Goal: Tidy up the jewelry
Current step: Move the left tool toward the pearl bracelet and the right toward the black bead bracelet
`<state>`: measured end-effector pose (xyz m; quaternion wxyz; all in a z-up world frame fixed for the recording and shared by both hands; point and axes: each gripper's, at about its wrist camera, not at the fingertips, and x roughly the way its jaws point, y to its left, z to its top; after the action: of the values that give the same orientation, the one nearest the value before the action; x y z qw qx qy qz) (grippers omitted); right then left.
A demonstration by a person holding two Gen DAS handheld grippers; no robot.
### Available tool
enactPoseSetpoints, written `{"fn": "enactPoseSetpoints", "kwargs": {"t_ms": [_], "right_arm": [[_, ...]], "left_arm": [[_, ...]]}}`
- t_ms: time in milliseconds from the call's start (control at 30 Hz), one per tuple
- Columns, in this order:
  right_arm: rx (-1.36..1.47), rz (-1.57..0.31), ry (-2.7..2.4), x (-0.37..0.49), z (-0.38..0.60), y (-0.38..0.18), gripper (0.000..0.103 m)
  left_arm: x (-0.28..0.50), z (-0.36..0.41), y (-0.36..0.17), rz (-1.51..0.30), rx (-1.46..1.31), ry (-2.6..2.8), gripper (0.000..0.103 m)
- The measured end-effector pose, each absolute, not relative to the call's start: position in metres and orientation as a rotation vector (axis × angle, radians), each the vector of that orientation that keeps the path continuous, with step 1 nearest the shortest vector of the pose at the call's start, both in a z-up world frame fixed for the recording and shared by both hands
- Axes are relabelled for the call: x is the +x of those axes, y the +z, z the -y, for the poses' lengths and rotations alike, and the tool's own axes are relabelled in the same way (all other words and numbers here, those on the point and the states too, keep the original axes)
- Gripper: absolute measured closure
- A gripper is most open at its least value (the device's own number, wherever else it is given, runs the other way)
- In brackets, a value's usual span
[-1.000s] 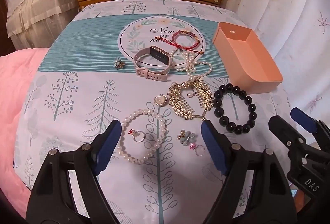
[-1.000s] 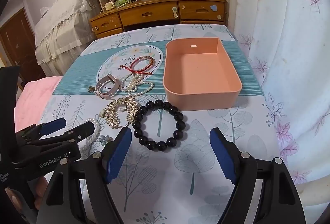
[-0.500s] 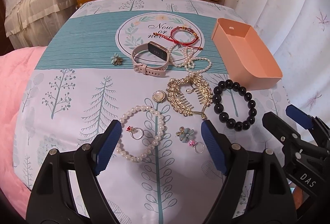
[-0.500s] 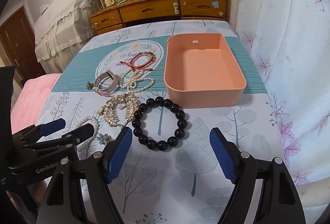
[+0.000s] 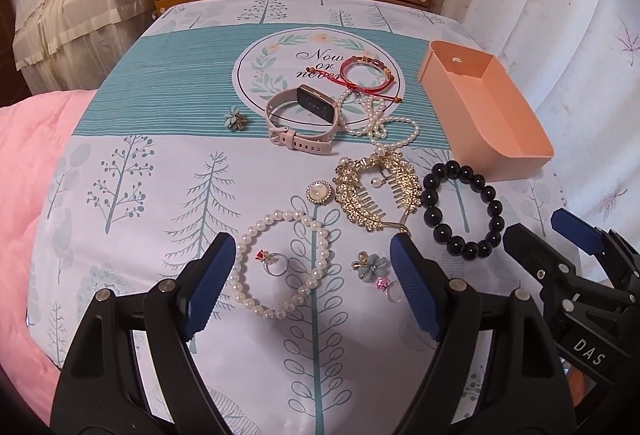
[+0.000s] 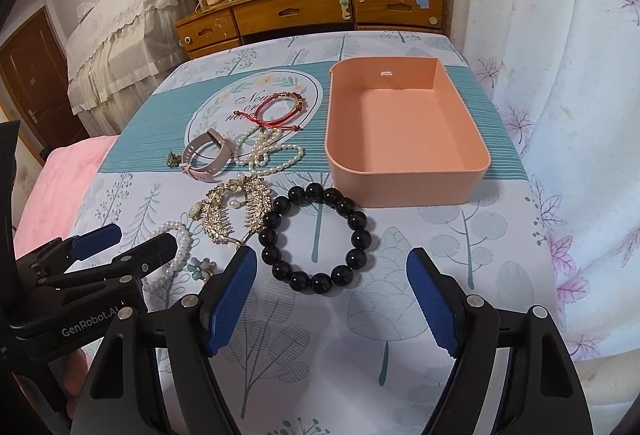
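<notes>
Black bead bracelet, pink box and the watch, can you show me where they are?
black bead bracelet point(image 6: 357, 221), right wrist view, on a bead at the ring's right side.
pink box point(image 6: 408, 187), right wrist view, on its near outer wall.
watch point(image 5: 316, 106), left wrist view, on its dark screen.

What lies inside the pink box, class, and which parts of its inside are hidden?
The pink box holds nothing: bare floor, small slot in the far wall. Its near wall hides only the strip of floor right behind it.
</notes>
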<state>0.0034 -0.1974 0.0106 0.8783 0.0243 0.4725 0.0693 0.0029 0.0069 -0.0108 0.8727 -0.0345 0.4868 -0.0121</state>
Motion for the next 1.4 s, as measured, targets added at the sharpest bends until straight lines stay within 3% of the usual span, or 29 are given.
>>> {"fn": "enactPoseSetpoints", "kwargs": {"t_ms": [667,1400], "right_arm": [[0.041,-0.994,0.147,0.008,0.191,0.006,0.024],[0.075,-1.036,0.156,0.023,0.195,-0.006,0.033]], "left_arm": [[0.012,-0.014,-0.021,-1.05,-0.093,-0.015,0.025],[0.023,-0.02,-0.027,-1.058,-0.095,0.011,0.025]]}}
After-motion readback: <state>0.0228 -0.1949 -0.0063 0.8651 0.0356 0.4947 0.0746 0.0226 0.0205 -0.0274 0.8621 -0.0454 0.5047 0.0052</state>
